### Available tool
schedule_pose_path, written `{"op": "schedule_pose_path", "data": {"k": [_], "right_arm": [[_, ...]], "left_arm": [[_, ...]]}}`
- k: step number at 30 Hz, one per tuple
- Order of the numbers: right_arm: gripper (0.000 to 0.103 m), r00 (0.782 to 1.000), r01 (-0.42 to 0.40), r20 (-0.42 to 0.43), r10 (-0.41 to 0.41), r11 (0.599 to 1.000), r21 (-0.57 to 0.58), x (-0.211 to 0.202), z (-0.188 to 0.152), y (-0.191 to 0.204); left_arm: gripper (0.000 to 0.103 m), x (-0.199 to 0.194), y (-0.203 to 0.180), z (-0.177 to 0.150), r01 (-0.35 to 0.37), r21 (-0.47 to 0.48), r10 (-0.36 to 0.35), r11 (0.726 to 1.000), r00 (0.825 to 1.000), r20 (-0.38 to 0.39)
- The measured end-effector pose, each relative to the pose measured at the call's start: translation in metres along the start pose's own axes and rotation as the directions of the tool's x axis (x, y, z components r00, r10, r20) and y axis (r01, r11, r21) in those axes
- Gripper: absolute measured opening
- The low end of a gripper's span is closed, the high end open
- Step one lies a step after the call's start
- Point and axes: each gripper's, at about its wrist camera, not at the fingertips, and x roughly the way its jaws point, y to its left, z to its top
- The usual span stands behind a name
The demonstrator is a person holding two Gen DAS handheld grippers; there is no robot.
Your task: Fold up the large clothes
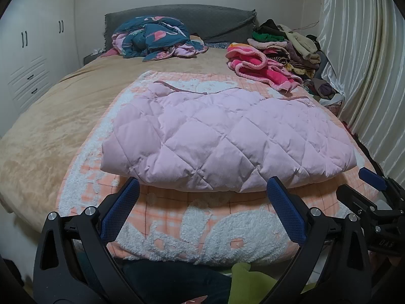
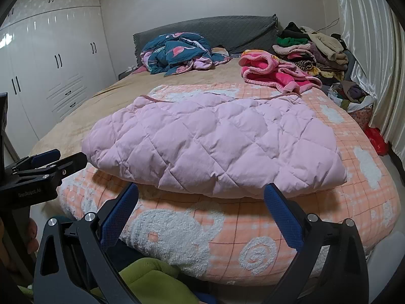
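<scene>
1. Nearest the cameras, the left gripper (image 1: pixel 202 210) and the right gripper (image 2: pixel 201 212) both hang at the foot of the pink quilted jacket (image 1: pixel 227 136), just short of its near edge. Each has its jaws spread wide and holds nothing.
2. The jacket itself lies in the middle of the orange-and-white blanket (image 1: pixel 215 228), already doubled into a thick, roughly rectangular bundle. Its near edge is a rounded fold, and a darker pink trim runs along the far edge.
3. Judged from that shape, this garment looks mostly or fully folded. No sleeve sticks out, though the far side is partly hidden by the bulk.
4. Beyond the jacket, to its far right, a bright pink fleece garment (image 1: pixel 260 68) lies loose and crumpled, seemingly unfolded.
5. Past that, further right of the jacket, a mixed pile of clothes (image 1: pixel 291 48) stacks against the curtain; whether it awaits folding is unclear.
6. Far left of the jacket, a blue flamingo-print duvet (image 1: pixel 154 38) sits bunched by the headboard.
</scene>
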Motion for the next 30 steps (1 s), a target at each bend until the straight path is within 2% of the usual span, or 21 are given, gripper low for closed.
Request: {"op": "schedule_pose_path", "data": {"k": [30], "right_arm": [[0.099,1.0,0.001,0.019,-0.001,1.0,0.004,-0.0047,0.0038,0.0048]], "left_arm": [[0.094,-0.0002,0.0034,-0.0005,-0.022,0.004,0.022,1.0,1.0,0.006]]}}
